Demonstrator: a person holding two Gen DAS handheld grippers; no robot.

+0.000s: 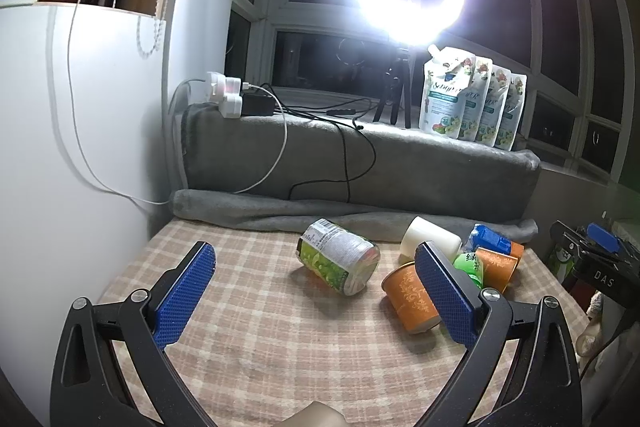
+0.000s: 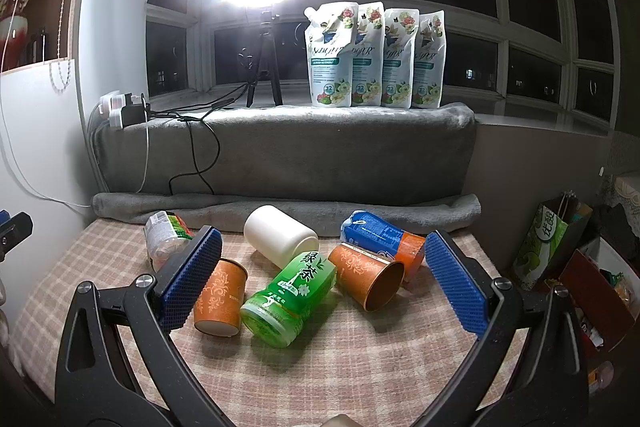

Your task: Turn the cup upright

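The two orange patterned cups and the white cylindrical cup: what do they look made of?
Orange patterned cups: probably matte paper, judging by the thin rolled rim and printed scrollwork. White cylindrical cup: likely smooth plastic, since its surface is uniform with a soft sheen, though ceramic can't be excluded.

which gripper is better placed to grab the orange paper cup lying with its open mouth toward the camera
Right. The right gripper is open with the tipped orange paper cup lying between its fingers, mouth facing it. In the left gripper's view that cup lies far right, behind another orange cup.
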